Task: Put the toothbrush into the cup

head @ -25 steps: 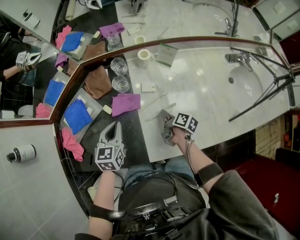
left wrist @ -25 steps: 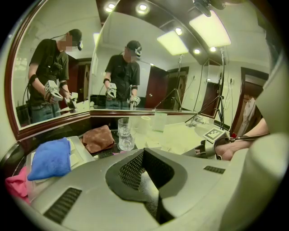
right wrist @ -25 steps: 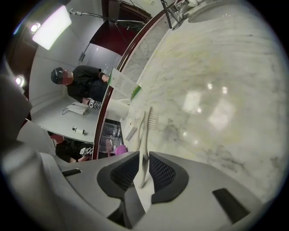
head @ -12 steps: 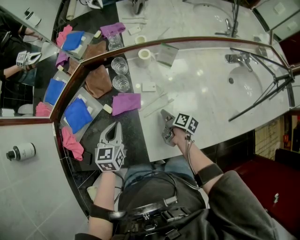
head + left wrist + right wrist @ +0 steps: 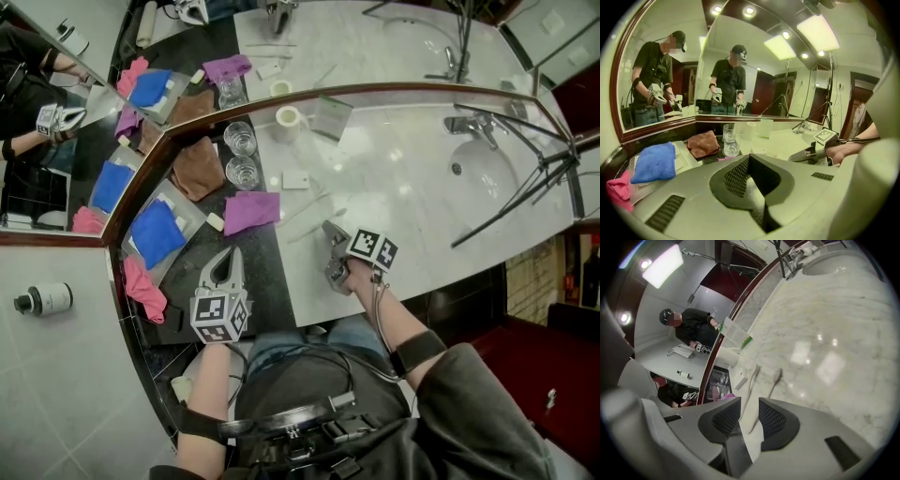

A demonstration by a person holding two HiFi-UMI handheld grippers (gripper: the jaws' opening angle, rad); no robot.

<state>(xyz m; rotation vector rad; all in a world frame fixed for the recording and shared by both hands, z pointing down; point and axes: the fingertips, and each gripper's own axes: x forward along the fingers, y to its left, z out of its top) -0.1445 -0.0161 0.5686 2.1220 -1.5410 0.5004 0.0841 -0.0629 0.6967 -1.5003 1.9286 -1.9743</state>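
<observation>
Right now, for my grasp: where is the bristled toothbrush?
Right gripper view: the toothbrush lies on the marble counter, handle end between the right hand-held gripper's just-opened jaws.

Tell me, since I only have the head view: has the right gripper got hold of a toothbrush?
Observer: No. In the right gripper view the right gripper has just been opening. Its jaws stand apart, and the toothbrush lies on the counter with its handle end in the gap, unpinched.
Operator: Which way does it lie?
Observer: Its bristle head points away from the gripper.
Operator: And the left gripper?
Observer: The left gripper view shows the left gripper shut, with nothing between its jaws.
</observation>
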